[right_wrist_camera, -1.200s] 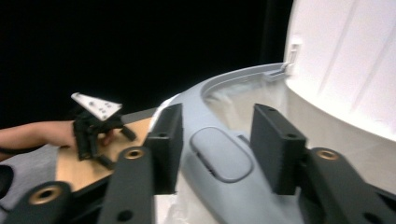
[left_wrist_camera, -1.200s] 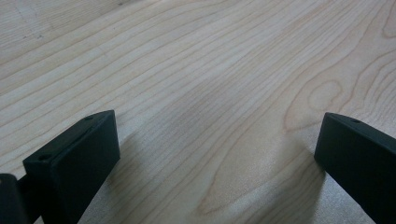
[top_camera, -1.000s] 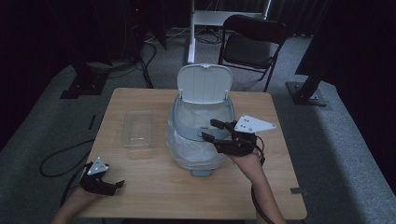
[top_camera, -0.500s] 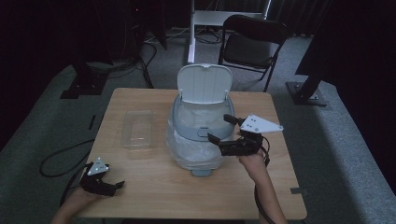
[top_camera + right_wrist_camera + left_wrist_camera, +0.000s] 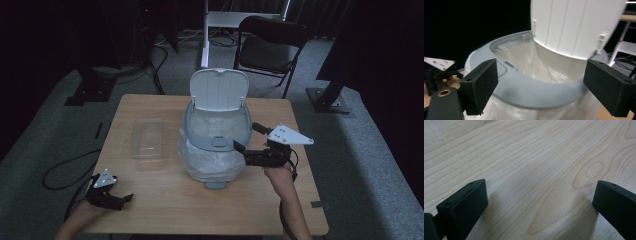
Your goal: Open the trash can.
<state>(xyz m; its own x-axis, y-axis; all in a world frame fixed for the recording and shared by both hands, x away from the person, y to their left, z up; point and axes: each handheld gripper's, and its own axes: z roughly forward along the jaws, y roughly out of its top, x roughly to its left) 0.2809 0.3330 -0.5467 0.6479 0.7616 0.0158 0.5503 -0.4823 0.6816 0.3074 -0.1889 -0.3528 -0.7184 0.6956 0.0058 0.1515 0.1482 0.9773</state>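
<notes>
A small grey bin [image 5: 216, 145] stands at the middle of the wooden table [image 5: 165, 205], its white lid [image 5: 219, 90] swung up and standing at the bin's twelve o'clock edge; a clear plastic liner [image 5: 210, 162] bulges out under the grey rim and hangs down the sides, and in the right gripper view the same liner [image 5: 541, 62] shows inside the bin's mouth below the raised lid [image 5: 574, 25]. The right gripper [image 5: 246, 139] hovers just beside the bin at its three o'clock side, pointing toward nine o'clock at the rim, held by a hand [image 5: 278, 175] that comes in from five o'clock; its jaws have just been opening and now stand wide apart with nothing pressed between them; in the right gripper view the grey rim [image 5: 534, 92] lies beyond and between the two black jaws, apart from both. The left gripper [image 5: 125, 198] rests low at the table's seven o'clock corner, well apart from the bin, pointing toward three o'clock; in the left gripper view its jaws stand spread wide over bare wood grain [image 5: 539, 170], holding nothing. A clear plastic container [image 5: 147, 138] lies flat on the table at the bin's nine o'clock side, near it but not touching; a black folding chair [image 5: 267, 47] stands on the carpet beyond the table at one o'clock.
</notes>
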